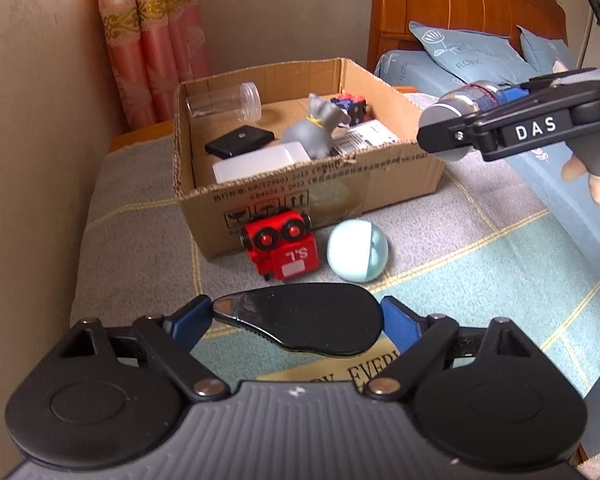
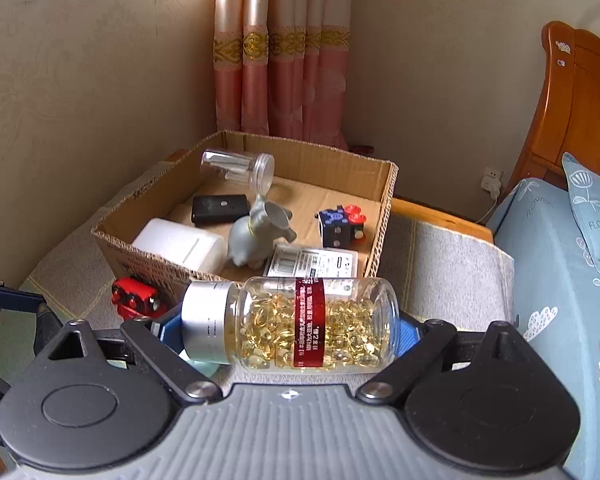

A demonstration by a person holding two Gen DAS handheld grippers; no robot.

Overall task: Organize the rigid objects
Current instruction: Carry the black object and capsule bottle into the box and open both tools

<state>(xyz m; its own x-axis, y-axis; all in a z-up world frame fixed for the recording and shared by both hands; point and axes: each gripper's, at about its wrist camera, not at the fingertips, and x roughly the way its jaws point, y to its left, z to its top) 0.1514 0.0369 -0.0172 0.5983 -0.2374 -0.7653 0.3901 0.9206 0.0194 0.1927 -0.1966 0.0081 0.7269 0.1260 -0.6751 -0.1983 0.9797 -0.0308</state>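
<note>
My left gripper (image 1: pixel 296 318) is shut on a glossy black oval object (image 1: pixel 316 324), shaped like a computer mouse, held crosswise between the blue pads above the blanket. My right gripper (image 2: pixel 288 324) is shut on a clear bottle (image 2: pixel 300 320) of yellow capsules with a silver cap and a red band; the bottle lies sideways in the jaws. The left wrist view shows that bottle (image 1: pixel 456 102) raised at the right of the cardboard box (image 1: pixel 300 196). A red toy robot (image 1: pixel 282 246) and a pale blue ball (image 1: pixel 358 250) lie in front of the box.
Inside the box are a clear jar (image 2: pixel 240 166), a black flat case (image 2: pixel 220 208), a white container (image 2: pixel 180 246), a grey animal figure (image 2: pixel 256 232), a dice-like cube (image 2: pixel 340 226) and a labelled packet (image 2: pixel 312 262). A wall stands left, a pink curtain (image 2: pixel 280 60) behind, a bed with blue pillows (image 1: pixel 472 52) right.
</note>
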